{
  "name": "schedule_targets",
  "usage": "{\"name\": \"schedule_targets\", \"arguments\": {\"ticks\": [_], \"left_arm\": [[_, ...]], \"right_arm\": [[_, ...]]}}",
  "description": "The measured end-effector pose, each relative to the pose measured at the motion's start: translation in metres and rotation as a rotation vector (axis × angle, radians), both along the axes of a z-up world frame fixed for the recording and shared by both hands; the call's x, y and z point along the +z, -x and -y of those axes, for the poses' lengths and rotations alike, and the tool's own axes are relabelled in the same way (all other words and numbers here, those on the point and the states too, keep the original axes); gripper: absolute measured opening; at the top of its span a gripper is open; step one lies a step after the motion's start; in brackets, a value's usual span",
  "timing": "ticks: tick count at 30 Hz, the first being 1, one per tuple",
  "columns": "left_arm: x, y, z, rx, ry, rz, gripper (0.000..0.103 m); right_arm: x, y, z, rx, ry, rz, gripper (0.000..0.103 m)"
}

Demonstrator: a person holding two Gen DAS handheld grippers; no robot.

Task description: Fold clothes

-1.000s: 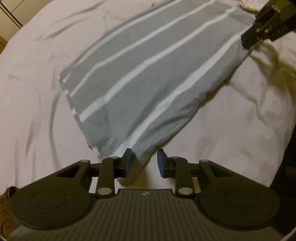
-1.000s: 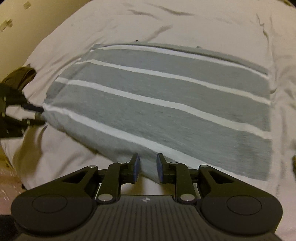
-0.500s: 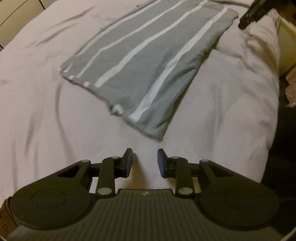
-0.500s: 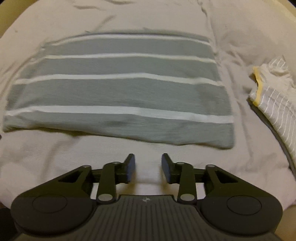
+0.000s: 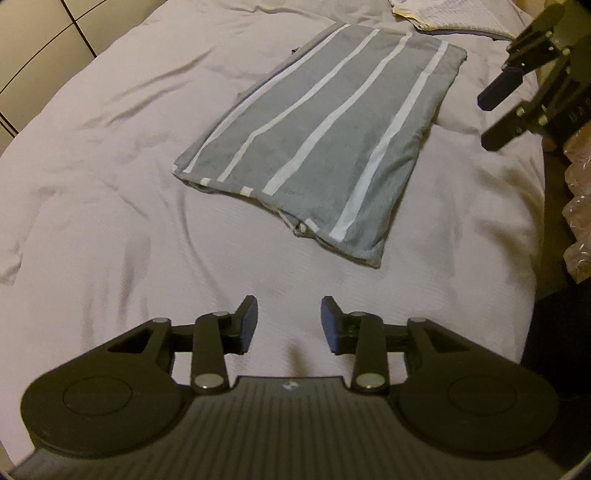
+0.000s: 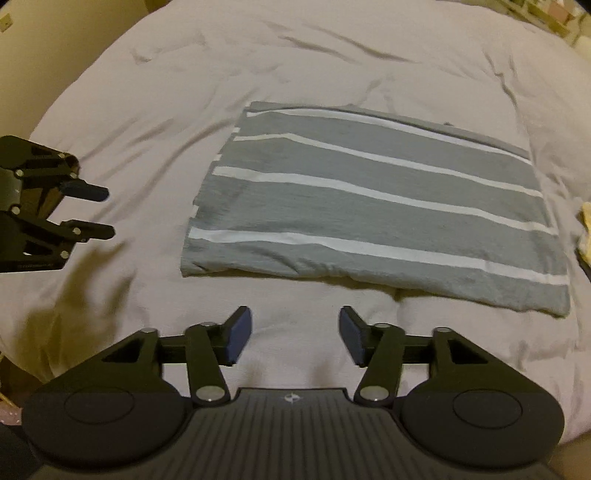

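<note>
A grey garment with white stripes (image 5: pixel 321 147) lies folded into a flat rectangle on the pale bed cover (image 5: pixel 110 166); the right wrist view shows the same garment (image 6: pixel 373 214) across the middle of the bed. My left gripper (image 5: pixel 289 325) hovers open over bare cover, short of the garment's near corner, with nothing between its fingers. My right gripper (image 6: pixel 295 334) is open too, clear of the garment's near long edge. Each gripper appears in the other's view: the right gripper (image 5: pixel 498 107) at the upper right, the left gripper (image 6: pixel 99 212) at the far left.
A white garment with thin stripes and yellow trim (image 5: pixel 443 18) lies beyond the grey one, its edge (image 6: pixel 585 236) at the right. Cupboard doors (image 5: pixel 44 48) stand past the bed's left side. Crinkled plastic wrap (image 5: pixel 576 206) sits off the bed's right edge.
Both grippers let go of the grey garment's edge and drew back from it. Their jaws spread wider, and the garment now lies flat and folded on the bed.
</note>
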State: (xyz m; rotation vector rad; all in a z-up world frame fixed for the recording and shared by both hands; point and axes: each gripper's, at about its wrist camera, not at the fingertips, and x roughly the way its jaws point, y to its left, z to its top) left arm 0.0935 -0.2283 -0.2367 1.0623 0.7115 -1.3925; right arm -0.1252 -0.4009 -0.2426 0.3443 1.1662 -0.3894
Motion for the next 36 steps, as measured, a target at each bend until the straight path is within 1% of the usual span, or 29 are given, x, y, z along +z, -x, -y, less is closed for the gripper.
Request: {"name": "schedule_targets", "arguments": {"ticks": [2,3,5,9,15,20,24,27,31,36], "left_arm": [[0.005,0.009,0.004,-0.026,-0.005,0.012,0.041],[0.007,0.013,0.006,-0.04,-0.008,0.018,0.041],[0.01,0.02,0.009,-0.05,-0.019,0.027,0.043],[0.017,0.032,0.013,-0.061,-0.036,0.024,0.048],[0.018,0.043,0.014,-0.079,-0.051,0.05,0.049],[0.017,0.042,0.012,-0.106,-0.055,0.043,0.051],[0.006,0.03,0.015,-0.186,-0.064,0.047,0.054],[-0.001,0.015,0.019,-0.257,-0.061,0.053,0.061],[-0.01,-0.014,0.031,-0.37,-0.063,0.077,0.061],[-0.018,-0.047,0.051,-0.457,-0.051,0.08,0.061]], "right_arm": [[0.004,0.005,-0.001,-0.027,0.002,-0.006,0.061],[0.006,0.008,-0.001,-0.04,0.003,-0.008,0.064],[0.01,0.015,0.001,-0.061,-0.001,-0.001,0.065],[0.013,0.028,0.003,-0.058,-0.012,0.017,0.066],[0.014,0.039,0.002,-0.067,-0.026,0.03,0.07],[0.013,0.045,-0.002,-0.095,-0.037,0.017,0.071],[0.009,0.044,-0.007,-0.141,-0.038,-0.004,0.074],[0.005,0.038,-0.012,-0.181,-0.031,-0.03,0.074],[0.005,0.017,-0.024,-0.24,-0.036,-0.04,0.077],[0.005,-0.015,-0.036,-0.287,-0.033,-0.043,0.079]]}}
